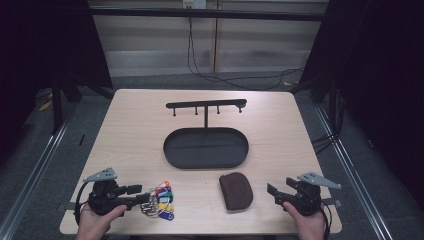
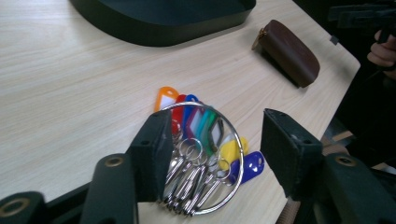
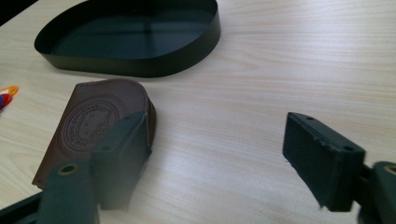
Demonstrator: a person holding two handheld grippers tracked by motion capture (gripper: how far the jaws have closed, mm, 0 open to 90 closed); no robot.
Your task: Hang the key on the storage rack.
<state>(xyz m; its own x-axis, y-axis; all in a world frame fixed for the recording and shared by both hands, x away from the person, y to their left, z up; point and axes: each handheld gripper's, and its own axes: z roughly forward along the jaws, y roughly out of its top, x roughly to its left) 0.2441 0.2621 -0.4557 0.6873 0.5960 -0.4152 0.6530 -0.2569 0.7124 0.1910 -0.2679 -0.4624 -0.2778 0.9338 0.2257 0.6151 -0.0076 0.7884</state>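
A big metal key ring (image 1: 161,200) with several coloured tags lies near the table's front left. My left gripper (image 1: 142,195) lies level at it. In the left gripper view the ring (image 2: 205,154) sits between the open jaws of my left gripper (image 2: 217,128): it is close against the left jaw, and the right jaw stands apart. A brown leather pouch (image 1: 236,191) lies at the front middle. My right gripper (image 1: 279,187) is open just right of it. In the right gripper view the pouch (image 3: 93,126) lies beside the left jaw, and nothing is between the jaws of my right gripper (image 3: 219,130).
A black oval tray (image 1: 205,147) sits mid-table, with a post and a hook bar (image 1: 206,104) rising from its far side. Its wall shows in the left gripper view (image 2: 163,28) and the right gripper view (image 3: 140,65). The table's front edge runs just below both hands.
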